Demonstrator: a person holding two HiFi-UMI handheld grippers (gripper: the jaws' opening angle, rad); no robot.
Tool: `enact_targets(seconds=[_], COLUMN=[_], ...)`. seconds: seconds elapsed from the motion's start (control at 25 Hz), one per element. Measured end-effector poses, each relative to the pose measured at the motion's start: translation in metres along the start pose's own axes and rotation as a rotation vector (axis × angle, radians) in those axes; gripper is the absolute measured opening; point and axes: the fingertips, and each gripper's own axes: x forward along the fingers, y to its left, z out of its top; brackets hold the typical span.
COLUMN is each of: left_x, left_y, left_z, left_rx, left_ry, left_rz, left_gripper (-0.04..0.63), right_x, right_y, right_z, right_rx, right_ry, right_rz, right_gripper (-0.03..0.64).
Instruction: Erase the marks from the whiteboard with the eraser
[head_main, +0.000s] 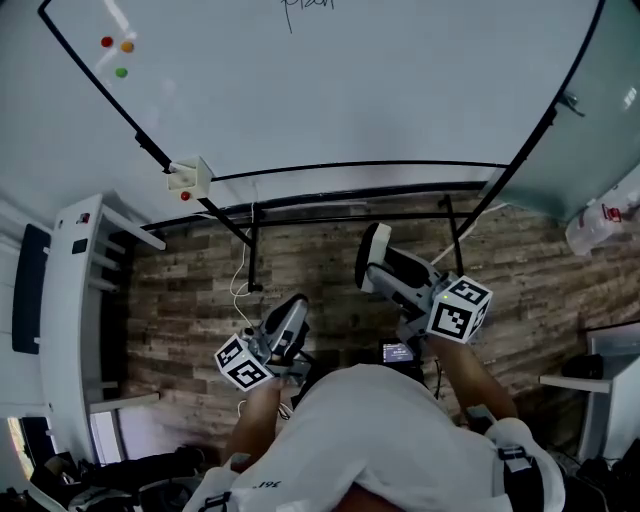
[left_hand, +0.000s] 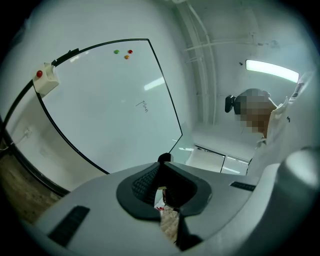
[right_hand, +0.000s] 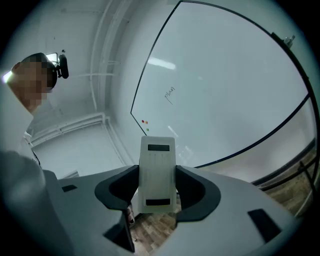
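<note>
**In front of the whiteboard: eraser pinched, board untouched**

Before the whiteboard (head_main: 350, 90) a person stands with a pair of tongs in each hand, both held low over the plank floor (head_main: 200, 300) and below the board's bottom edge. The right tongs (head_main: 376, 268) pinch the eraser (right_hand: 157, 172) – a white oblong block that stands upright between the two dark pads, with its top poking out past the tips. In the right gripper view it is seated square in the middle of the grip, one pad against each long side. It is held clear of the board and touches nothing else.

The left tongs (left_hand: 163, 186) are pressed together with nothing between them; their ribbed pads meet at the tips.

The board is a large white sheet in a thin black frame. A short written mark (head_main: 305, 10) sits near the top edge of the head view, well apart from the eraser. Three small magnets (head_main: 118, 50) – red, orange and green – cluster near one corner of the board. A small white box (head_main: 190, 177) with a red button is fixed at another corner of the frame. The rest of the surface shows only pale reflections of ceiling lights.
</note>
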Motion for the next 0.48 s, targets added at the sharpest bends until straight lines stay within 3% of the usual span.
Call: enact_targets(seconds=[0.16, 0.48], left_x=[0.008, 0.002], left_y=[-0.001, 0.026], left_z=[0.000, 0.029], left_rx=[0.020, 0.046], left_ry=[-0.007, -0.016], left_rz=[0.007, 0.020], left_gripper=[0.008, 0.008], right_x=[-0.001, 0.052], right_y=[-0.010, -0.014], right_z=[0.011, 0.029], right_rx=[-0.036, -0.303], right_ry=[-0.016, 0.020], right_rz=[-0.020, -0.086], right_gripper=[0.249, 0.249])
